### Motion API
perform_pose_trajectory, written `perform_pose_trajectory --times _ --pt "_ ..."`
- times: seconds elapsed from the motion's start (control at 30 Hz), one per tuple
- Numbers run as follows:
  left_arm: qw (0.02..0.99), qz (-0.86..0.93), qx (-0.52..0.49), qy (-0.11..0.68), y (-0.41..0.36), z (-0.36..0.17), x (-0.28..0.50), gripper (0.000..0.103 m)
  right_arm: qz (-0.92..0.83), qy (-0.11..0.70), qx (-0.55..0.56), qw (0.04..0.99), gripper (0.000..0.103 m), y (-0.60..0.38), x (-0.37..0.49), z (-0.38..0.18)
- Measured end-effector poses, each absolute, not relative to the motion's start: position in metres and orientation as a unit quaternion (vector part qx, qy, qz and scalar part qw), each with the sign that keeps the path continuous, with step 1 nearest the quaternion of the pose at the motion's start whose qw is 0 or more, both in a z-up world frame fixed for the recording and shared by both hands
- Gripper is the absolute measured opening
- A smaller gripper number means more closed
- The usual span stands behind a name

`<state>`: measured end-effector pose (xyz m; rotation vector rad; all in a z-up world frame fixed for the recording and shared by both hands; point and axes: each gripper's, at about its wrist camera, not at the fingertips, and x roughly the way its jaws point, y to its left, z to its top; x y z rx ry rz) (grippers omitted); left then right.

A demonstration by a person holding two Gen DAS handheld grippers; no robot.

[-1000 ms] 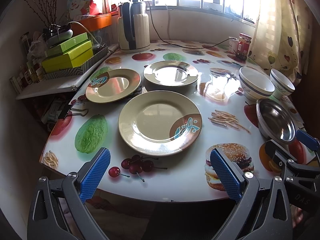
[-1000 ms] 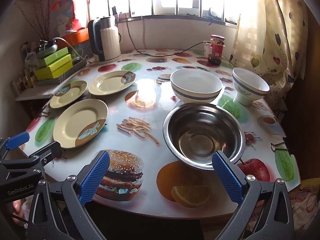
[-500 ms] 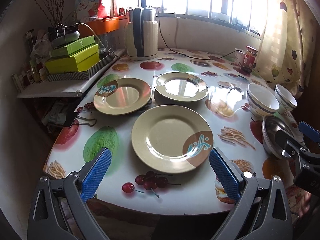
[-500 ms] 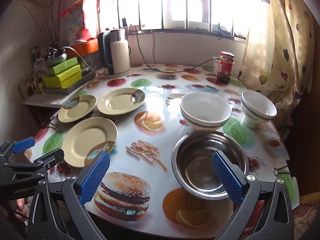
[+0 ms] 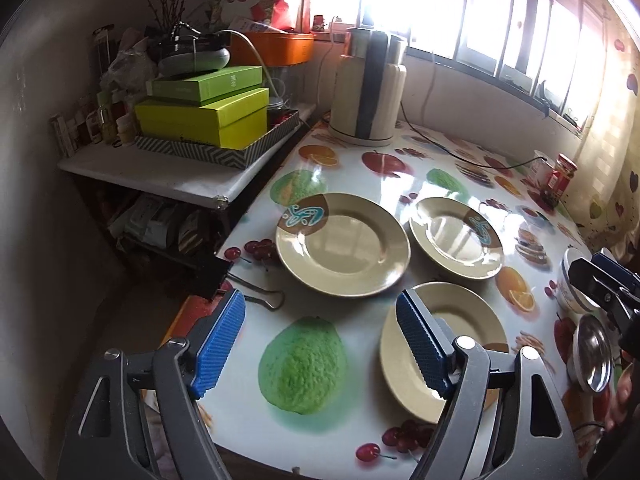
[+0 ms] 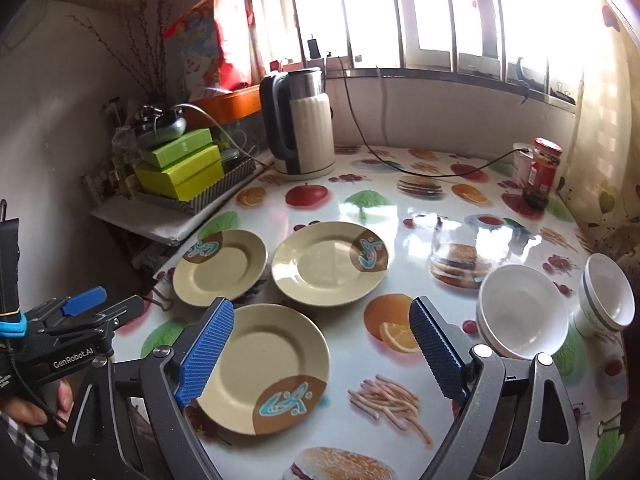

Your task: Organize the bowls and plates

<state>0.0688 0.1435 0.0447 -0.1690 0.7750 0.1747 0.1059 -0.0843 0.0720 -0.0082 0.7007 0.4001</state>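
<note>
Three cream plates with brown-and-blue corner marks lie on the fruit-print table. The near plate (image 6: 264, 364) (image 5: 460, 336) lies between my two grippers. The left plate (image 5: 342, 244) (image 6: 220, 266) and the far plate (image 5: 456, 236) (image 6: 328, 264) lie behind it. Two white bowls (image 6: 520, 312) (image 6: 608, 296) stand at the right. A steel bowl (image 5: 594, 354) shows at the right edge of the left wrist view. My left gripper (image 5: 320, 340) is open and empty above the table's left front. My right gripper (image 6: 320, 348) is open and empty above the near plate.
An electric kettle (image 6: 298, 124) with its cord stands at the back. A red jar (image 6: 542, 172) stands at back right. Green boxes (image 5: 204, 116) sit in a tray on a side shelf at the left. A binder clip (image 5: 256, 296) lies at the table's left edge.
Both grippers have moved forward and to the left over the table. The plates look nearer, and the steel bowl has dropped out of the right wrist view. Both grippers stay open.
</note>
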Motion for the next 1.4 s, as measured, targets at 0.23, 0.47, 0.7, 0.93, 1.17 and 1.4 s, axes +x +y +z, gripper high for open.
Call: perform_pose_trajectory --times 0.23,0.47,0.7,0.93,1.17,1.4 --pt "0.911 0.073 -0.125 0.386 0.181 0.042 0.099 0.059 0.262 0.376 0.001 0.889 0.077 -0.043 0.152 0.070" --pt "0.900 0.080 -0.150 0.402 0.212 0.024 0.125 0.054 0.328 0.415 -0.009 0.849 0.065 -0.007 0.206 0.059" --pt "0.886 0.069 -0.163 0.429 0.221 0.001 0.142 0.047 0.340 0.452 -0.017 0.824 0.040 0.011 0.250 0.029" --pt "0.872 0.059 -0.192 0.447 0.223 -0.019 0.156 0.038 0.346 0.479 -0.017 0.807 0.034 0.031 0.274 -0.001" --pt "0.865 0.059 -0.202 0.455 0.226 -0.027 0.163 0.038 0.354 0.490 -0.014 0.796 0.032 0.041 0.288 -0.018" --pt "0.859 0.045 -0.210 0.464 0.223 -0.035 0.166 0.038 0.358 0.500 -0.008 0.789 0.028 0.045 0.295 -0.027"
